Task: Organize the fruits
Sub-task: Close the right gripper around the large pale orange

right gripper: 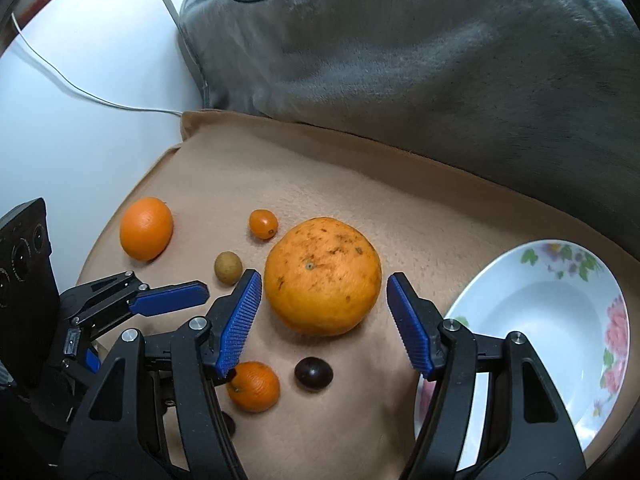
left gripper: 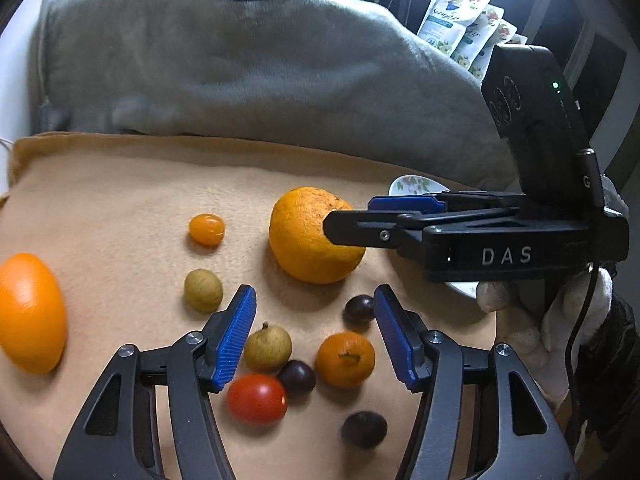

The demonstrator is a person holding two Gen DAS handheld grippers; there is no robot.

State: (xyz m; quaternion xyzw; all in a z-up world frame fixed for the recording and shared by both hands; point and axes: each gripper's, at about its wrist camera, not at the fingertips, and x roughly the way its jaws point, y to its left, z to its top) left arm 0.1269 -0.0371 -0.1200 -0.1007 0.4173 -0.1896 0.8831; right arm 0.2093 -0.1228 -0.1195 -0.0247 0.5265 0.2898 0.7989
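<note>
Fruits lie on a tan blanket [left gripper: 120,184]. A big rough orange [right gripper: 322,276] sits between the open jaws of my right gripper [right gripper: 324,284]; it also shows in the left wrist view [left gripper: 308,240] with the right gripper [left gripper: 348,216] beside it. My left gripper [left gripper: 316,312] is open and empty above a small mandarin [left gripper: 345,359], two longans [left gripper: 267,348], dark grapes [left gripper: 359,309] and a red tomato [left gripper: 257,398]. A smooth orange [left gripper: 30,312] lies at the left, a kumquat [left gripper: 206,229] behind.
A white floral plate [right gripper: 560,312] lies on the blanket to the right of the big orange. A grey blanket [right gripper: 420,48] is heaped behind. Refill pouches [left gripper: 460,24] stand at the back right. A white cable [right gripper: 80,88] runs along the left.
</note>
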